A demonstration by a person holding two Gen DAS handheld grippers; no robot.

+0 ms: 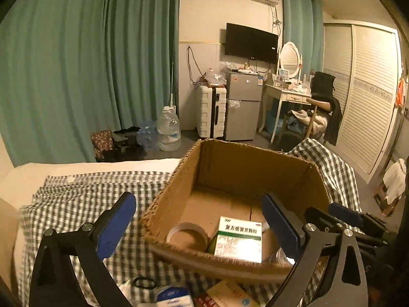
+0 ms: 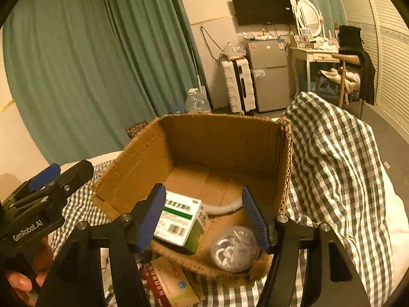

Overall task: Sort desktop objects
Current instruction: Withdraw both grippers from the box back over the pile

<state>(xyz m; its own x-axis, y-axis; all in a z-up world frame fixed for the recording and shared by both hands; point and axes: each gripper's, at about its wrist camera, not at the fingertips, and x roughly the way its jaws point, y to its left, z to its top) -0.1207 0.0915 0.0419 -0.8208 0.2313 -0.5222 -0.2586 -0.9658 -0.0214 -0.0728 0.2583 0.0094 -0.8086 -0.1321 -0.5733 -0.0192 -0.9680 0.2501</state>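
An open cardboard box (image 1: 179, 197) (image 2: 143, 158) stands on a grey checked cloth (image 1: 84, 204) (image 2: 332, 153). Inside it lie a white and green medicine box (image 1: 239, 240) (image 2: 179, 221), a roll of tape (image 1: 188, 238) (image 2: 225, 208) and a round clear tub of small white pieces (image 2: 235, 252). My left gripper (image 1: 199, 198) is wide open over the box's near left corner, nothing between its blue pads. My right gripper (image 2: 203, 189) is open above the box's inside; the medicine box lies below, beside its left pad, untouched. Each gripper also shows at the edge of the other's view.
In front of the box lie a red and cream carton (image 1: 225, 294) (image 2: 168, 281), a blue and white pack (image 1: 173, 296) and a black ring (image 1: 144, 282). The cloth rises in a hump (image 2: 327, 133) right of the box. Beyond are green curtains, water bottles (image 1: 167, 130), a suitcase and a small fridge.
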